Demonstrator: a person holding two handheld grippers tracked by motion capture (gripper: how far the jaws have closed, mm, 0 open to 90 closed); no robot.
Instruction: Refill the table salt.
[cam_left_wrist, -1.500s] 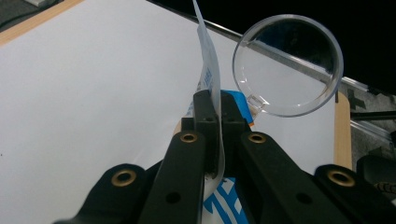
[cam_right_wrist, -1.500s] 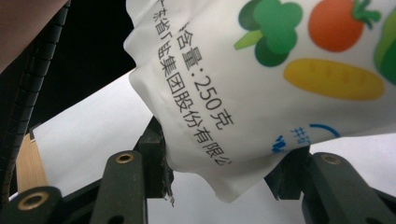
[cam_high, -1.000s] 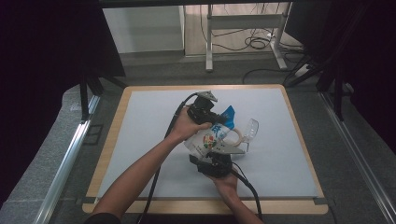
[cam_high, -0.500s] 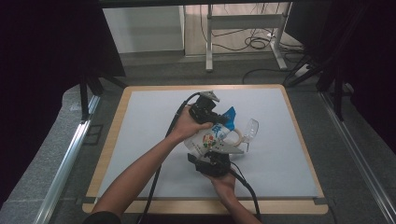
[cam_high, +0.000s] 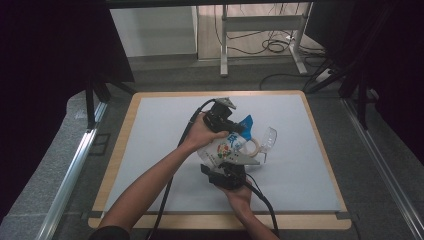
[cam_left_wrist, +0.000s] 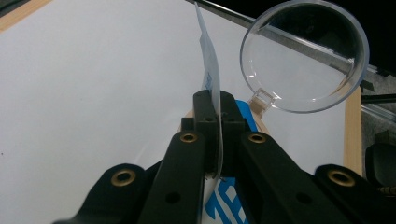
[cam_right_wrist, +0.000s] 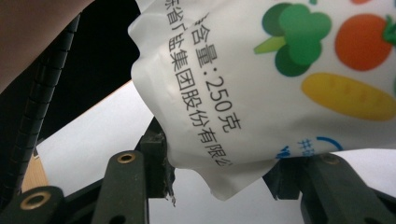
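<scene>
Nearest you, your right gripper (cam_high: 226, 172) sits low at the near middle of the white table mat (cam_high: 150, 150), pointing away from you. Its jaws stand wide apart, and the bottom corner of the printed pouch (cam_high: 225, 148) hangs between them; whether either pad touches the film, you cannot tell. So the pouch lies just above and beyond this tool.

The pouch is held up off the mat between the two tools, its long axis running from the near-left bottom corner up to the far-right top edge. Any closing move on the bottom corner falls to your right hand (cam_high: 239, 196), which is the nearer one.

Farther off, your left gripper (cam_high: 223, 121) is clamped tight on the pouch's thin top edge, with the film pinched edge-on between the pads.

Just to the right of the pouch stands a clear round jar with a hinged lid (cam_high: 268, 138) swung open.

The right gripper view gives you the print: vegetables and "250" on white film. The left gripper view gives you instead the open lid (cam_left_wrist: 306, 53) beyond the pinched edge (cam_left_wrist: 211, 84).
</scene>
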